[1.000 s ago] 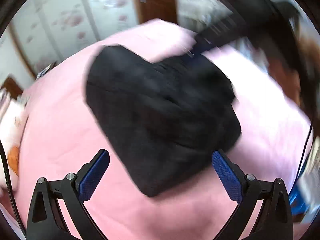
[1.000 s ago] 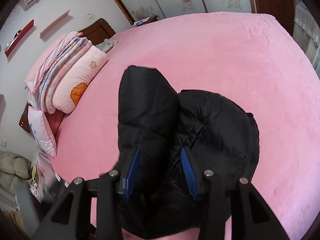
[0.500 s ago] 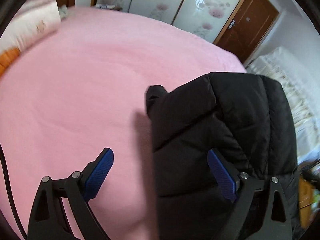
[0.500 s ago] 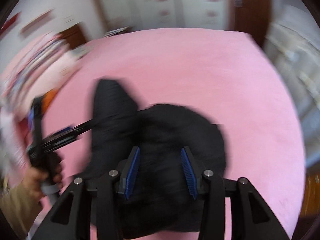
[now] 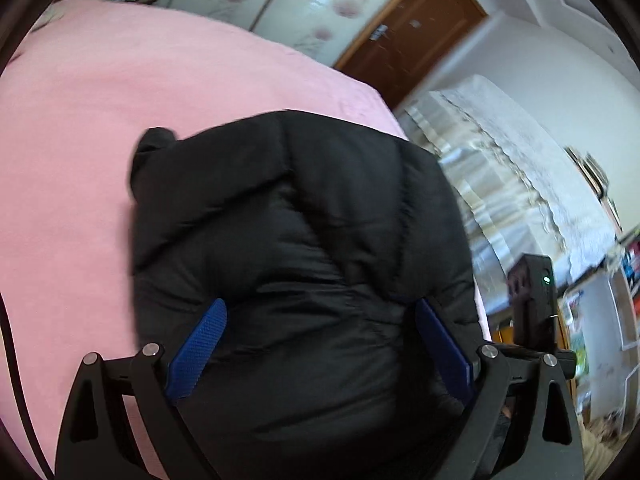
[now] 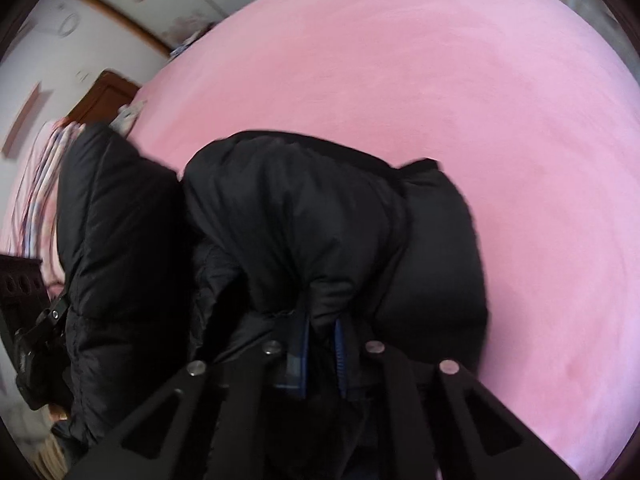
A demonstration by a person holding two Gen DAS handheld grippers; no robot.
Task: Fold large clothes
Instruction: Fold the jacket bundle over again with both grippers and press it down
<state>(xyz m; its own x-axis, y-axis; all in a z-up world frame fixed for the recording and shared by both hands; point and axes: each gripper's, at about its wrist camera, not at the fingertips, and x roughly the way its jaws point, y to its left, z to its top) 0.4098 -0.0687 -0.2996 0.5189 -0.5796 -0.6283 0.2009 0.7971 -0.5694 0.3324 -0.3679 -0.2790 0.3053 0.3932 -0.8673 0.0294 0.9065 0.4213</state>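
A black puffer jacket point(image 5: 304, 248) lies bunched on the pink bed point(image 5: 72, 128). My left gripper point(image 5: 320, 332) is open, its blue fingers point(image 5: 200, 344) spread wide on either side of the jacket's near bulk. In the right wrist view the jacket point(image 6: 320, 220) fills the middle, with one part point(image 6: 116, 216) raised at the left. My right gripper point(image 6: 320, 332) is shut on a fold of the jacket, its blue pads nearly hidden by the fabric.
The pink bedspread point(image 6: 500, 100) stretches far and right of the jacket. Stacked pillows point(image 6: 40, 168) and a wooden headboard point(image 6: 100, 92) are at the left. A brown door point(image 5: 416, 32) and a covered white piece of furniture point(image 5: 512, 184) stand beyond the bed's edge.
My right gripper has closed on a jacket fold and lifted it. My left gripper has moved in over the jacket, which now sits between its open fingers.
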